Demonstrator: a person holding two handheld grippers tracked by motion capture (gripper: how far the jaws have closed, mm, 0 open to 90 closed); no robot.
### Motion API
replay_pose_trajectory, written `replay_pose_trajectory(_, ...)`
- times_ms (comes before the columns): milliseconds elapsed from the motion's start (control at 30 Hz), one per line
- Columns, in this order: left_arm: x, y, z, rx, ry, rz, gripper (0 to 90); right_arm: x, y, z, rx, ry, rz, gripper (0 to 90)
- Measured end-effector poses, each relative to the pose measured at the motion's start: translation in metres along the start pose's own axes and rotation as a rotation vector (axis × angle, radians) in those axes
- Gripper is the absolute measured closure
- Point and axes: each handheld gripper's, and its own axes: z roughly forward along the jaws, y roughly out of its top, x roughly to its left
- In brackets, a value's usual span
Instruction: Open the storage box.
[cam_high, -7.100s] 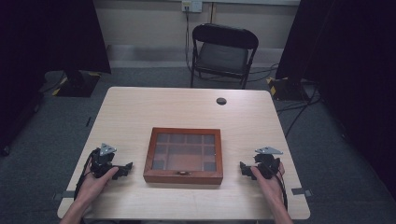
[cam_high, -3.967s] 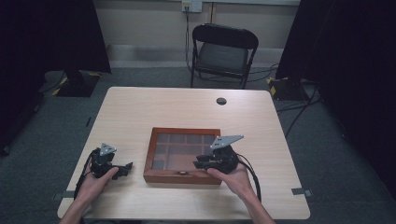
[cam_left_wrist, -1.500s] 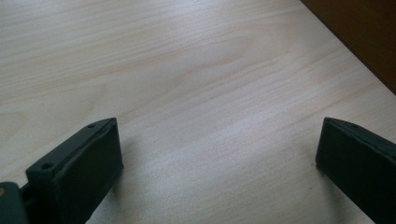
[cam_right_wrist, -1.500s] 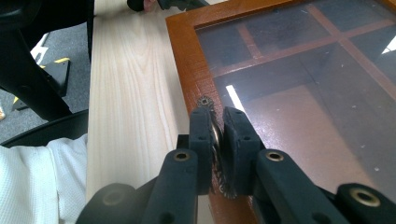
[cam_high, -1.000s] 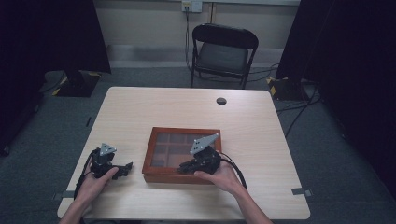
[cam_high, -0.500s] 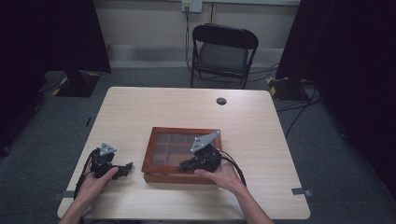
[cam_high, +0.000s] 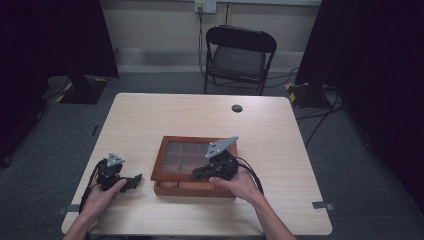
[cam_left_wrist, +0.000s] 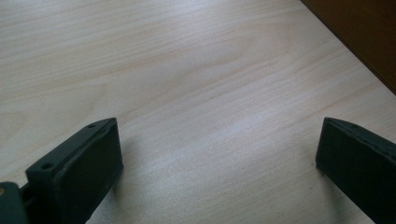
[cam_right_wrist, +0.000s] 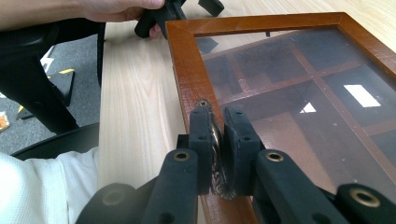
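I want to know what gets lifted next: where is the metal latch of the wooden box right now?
In the right gripper view the latch sits on the box's near front frame, pinched between the right gripper's jaws.

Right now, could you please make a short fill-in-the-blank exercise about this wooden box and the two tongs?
1. The right tongs are shut on the small metal ____ at the front edge of the lid.
2. The left tongs are ____, with bare table between them.
3. The wooden box has a lid with a ____ pane.
4. Behind the table stands a black ____.

Missing words: latch; open; glass; chair
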Motion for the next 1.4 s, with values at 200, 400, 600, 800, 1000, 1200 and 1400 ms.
replay_pose_trajectory(200,0.0,0.0,0.0,0.0,0.0,0.0,0.0,-0.001,0.005,-0.003,0.0,-0.001,-0.005,82.6)
replay_pose_trajectory(400,0.0,0.0,0.0,0.0,0.0,0.0,0.0,-0.002,0.01,-0.007,-0.01,-0.005,-0.007,82.6)
replay_pose_trajectory(600,0.0,0.0,0.0,0.0,0.0,0.0,0.0,-0.002,0.013,-0.009,-0.008,-0.007,-0.01,82.6)
replay_pose_trajectory(800,0.0,0.0,0.0,0.0,0.0,0.0,0.0,-0.003,0.018,-0.013,-0.015,-0.014,-0.017,82.6)
replay_pose_trajectory(1000,0.0,0.0,0.0,0.0,0.0,0.0,0.0,-0.004,0.022,-0.015,-0.012,-0.014,-0.02,82.7)
replay_pose_trajectory(1200,0.0,0.0,0.0,0.0,0.0,0.0,0.0,-0.005,0.026,-0.018,-0.014,-0.017,-0.024,82.7)
replay_pose_trajectory(1400,0.0,0.0,0.0,0.0,0.0,0.0,0.0,-0.006,0.029,-0.02,-0.015,-0.022,-0.028,82.7)
